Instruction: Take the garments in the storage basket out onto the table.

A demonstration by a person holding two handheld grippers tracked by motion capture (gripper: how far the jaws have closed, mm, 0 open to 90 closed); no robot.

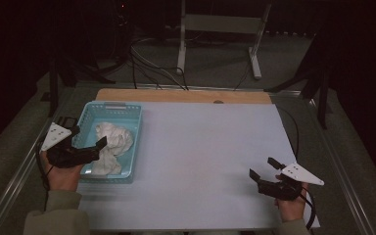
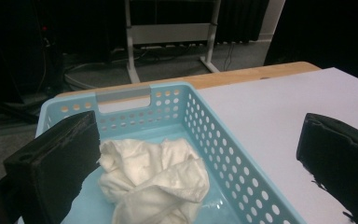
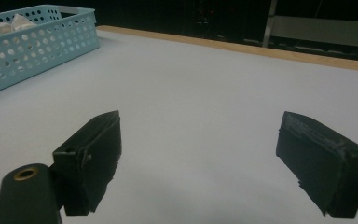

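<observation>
High view: a light blue perforated basket (image 1: 129,110) sat at the left of the white table mat (image 1: 200,147), with a crumpled white cloth (image 1: 111,147) inside it. The left gripper (image 1: 95,147) hovered over the basket's near-left corner, jaws spread, likely lined up to reach for the cloth. The right gripper (image 1: 262,169) was parked well apart on the bare mat near the right edge, also spread, holding nothing, probably waiting.

Left gripper view: the cloth (image 2: 154,179) lay bunched on the basket (image 2: 242,182) floor, between the wide-open jaws but not touched. One jaw sat over the basket, the other over the mat outside the wall.

Right gripper view: jaws released, wide apart over empty mat (image 3: 205,93); basket (image 3: 37,44) far off at upper left, a bit of cloth (image 3: 9,23) peeking over the rim.
</observation>
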